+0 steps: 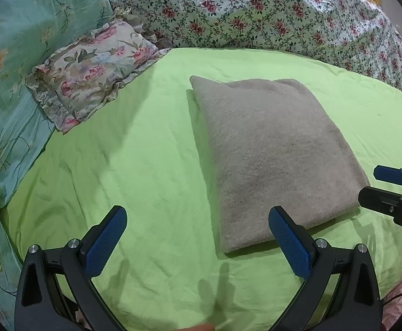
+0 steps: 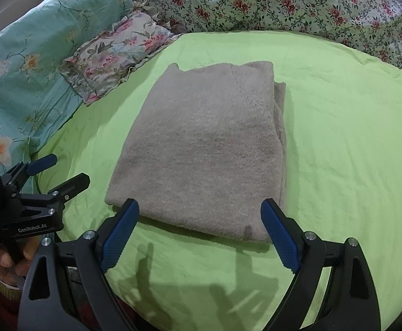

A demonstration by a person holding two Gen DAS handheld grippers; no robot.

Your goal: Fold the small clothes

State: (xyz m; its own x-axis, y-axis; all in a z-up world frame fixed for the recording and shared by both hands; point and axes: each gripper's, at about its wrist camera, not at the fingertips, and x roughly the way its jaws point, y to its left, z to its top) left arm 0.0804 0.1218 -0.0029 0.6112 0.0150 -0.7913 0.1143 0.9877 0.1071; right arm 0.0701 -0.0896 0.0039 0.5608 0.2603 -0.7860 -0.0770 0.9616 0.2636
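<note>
A grey-beige knitted garment [image 1: 270,149] lies folded into a neat rectangle on the green sheet [image 1: 134,165]; it also shows in the right wrist view [image 2: 203,149]. My left gripper [image 1: 198,215] is open and empty, just off the garment's near left corner. My right gripper [image 2: 201,212] is open and empty at the garment's near edge. Each gripper shows in the other's view: the right one [image 1: 377,187] by the garment's near right corner, the left one [image 2: 63,171] to the garment's left. Neither touches the cloth.
A small ruffled floral pillow [image 1: 93,69] lies at the sheet's far left. A teal flowered pillow [image 1: 16,69] is further left. A white quilt with red flowers [image 1: 256,11] is heaped along the back. The person's hand [image 2: 5,259] holds the left gripper's handle.
</note>
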